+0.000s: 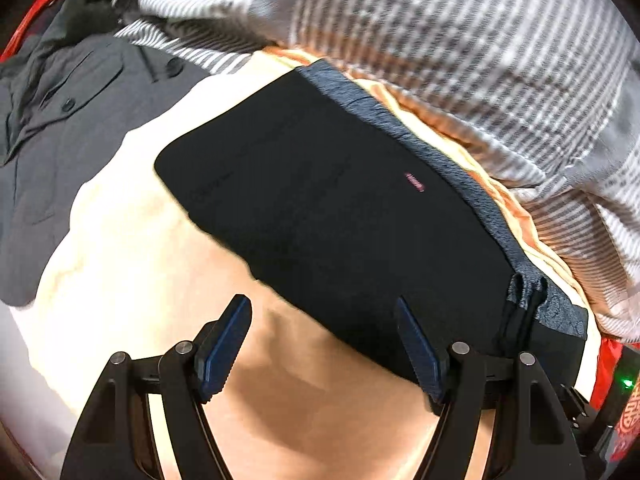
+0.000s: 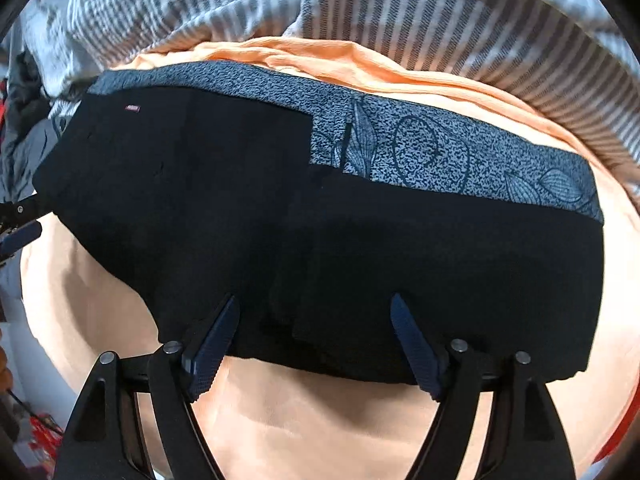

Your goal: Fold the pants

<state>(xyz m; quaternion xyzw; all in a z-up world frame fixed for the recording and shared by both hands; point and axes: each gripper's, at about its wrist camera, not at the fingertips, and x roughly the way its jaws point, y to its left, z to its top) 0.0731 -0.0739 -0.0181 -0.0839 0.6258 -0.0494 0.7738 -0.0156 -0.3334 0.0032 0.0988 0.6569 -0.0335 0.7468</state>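
Observation:
The black pants (image 1: 320,216) lie folded flat on the peach bed sheet (image 1: 132,264), with a grey patterned band (image 1: 440,148) along their far edge. In the right wrist view the pants (image 2: 280,240) fill the middle, with the patterned band (image 2: 440,152) behind. My left gripper (image 1: 324,304) is open and empty at the pants' near edge. My right gripper (image 2: 314,300) is open and empty over the pants' near edge. The left gripper's finger (image 2: 20,236) shows at the left edge of the right wrist view.
A grey-and-white striped blanket (image 1: 460,40) is bunched behind the pants, also in the right wrist view (image 2: 440,20). A grey buttoned garment (image 1: 68,120) lies at the left. Red items (image 1: 616,368) sit at the right edge.

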